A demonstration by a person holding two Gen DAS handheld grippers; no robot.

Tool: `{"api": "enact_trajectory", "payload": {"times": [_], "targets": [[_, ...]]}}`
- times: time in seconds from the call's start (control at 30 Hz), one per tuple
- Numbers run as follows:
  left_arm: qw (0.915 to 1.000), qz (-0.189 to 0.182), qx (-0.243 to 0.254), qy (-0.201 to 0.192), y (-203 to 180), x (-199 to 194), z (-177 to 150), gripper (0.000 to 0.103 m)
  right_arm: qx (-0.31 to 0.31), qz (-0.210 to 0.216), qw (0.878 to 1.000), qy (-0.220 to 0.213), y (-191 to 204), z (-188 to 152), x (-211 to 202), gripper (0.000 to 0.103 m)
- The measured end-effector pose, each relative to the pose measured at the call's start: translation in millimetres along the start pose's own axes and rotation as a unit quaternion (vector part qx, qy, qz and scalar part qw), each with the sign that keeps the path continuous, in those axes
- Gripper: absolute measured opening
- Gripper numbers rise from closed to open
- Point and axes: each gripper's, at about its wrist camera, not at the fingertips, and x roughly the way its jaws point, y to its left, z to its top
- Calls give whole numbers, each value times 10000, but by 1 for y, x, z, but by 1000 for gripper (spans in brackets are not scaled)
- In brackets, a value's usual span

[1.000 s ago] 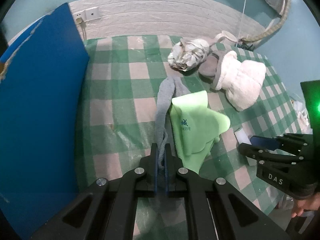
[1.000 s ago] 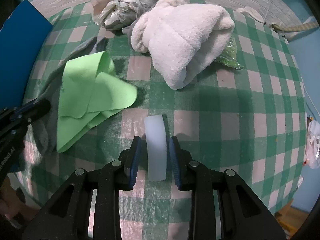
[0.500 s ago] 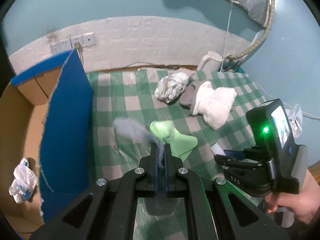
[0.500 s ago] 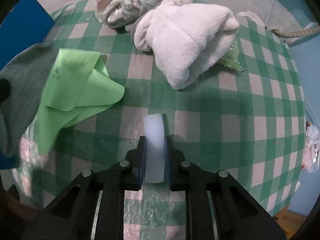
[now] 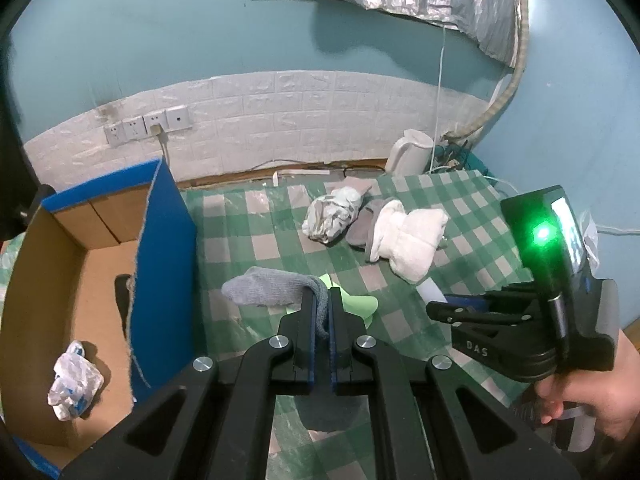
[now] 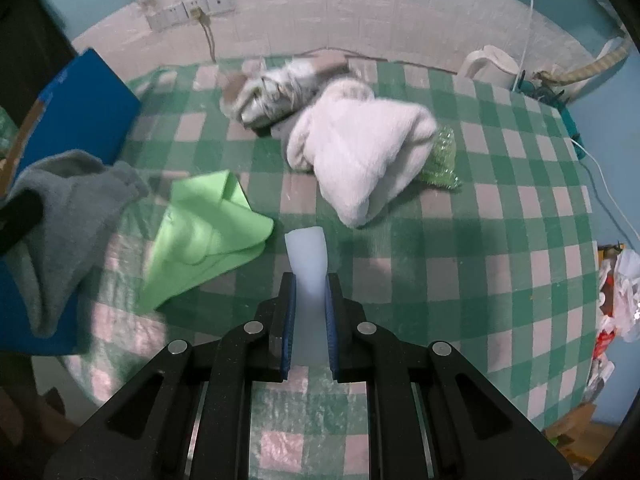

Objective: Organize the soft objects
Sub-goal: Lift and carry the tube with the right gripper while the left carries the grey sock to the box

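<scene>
Two grippers: each has its jaws clamped on a soft thing above the checked table.
Left gripper (image 5: 322, 312): bottom centre of the left wrist view, jaws pressed nearly together on the grey sock (image 5: 272, 290).
Grey sock: pinched by one end, the rest swung out to the left of the fingertips, off the green-and-pink checked tablecloth (image 5: 256, 240); in the right wrist view it hangs at the left edge, blurred.
Right gripper (image 6: 310, 292): bottom centre of its own view, jaws have just been closing and now squeeze the white translucent strip (image 6: 308, 258); in the left wrist view it stands at the right edge with a green light, a hand (image 5: 600, 404) gripping its handle.
White translucent strip: held between the blue pads, its free end sticking out past the fingertips toward frame centre; lifted or touching the cloth, cannot tell.
Light green cloth (image 6: 208, 232): crumpled flat on the table, left of the strip, just beside it but apart.
Cardboard box (image 5: 60, 280): left side of the left wrist view, blue outside, open top, a crumpled white plastic bag (image 5: 74, 384) on its floor.
White fluffy towel (image 6: 360, 152): bundled, upper centre of the right wrist view, touching a grey-white crumpled bundle (image 6: 272, 92) behind it.
Green crinkled wrapper (image 6: 442, 160): tucked against the towel's right side.
White kettle (image 5: 412, 156): at the far table edge by the wall.
</scene>
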Motion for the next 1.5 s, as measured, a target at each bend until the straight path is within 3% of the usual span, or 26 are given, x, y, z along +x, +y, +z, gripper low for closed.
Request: {"api": "enact_trajectory", "payload": {"times": [0.7,1.5], "targets": [[9987,485,-6,-178,12,-28,6,5,-30,272,9974,-671,19,7,-76,12],[9941,869,-229,-602,47,-81,19,5,-563,592,9885,-1273,78,19,-130,12]]}}
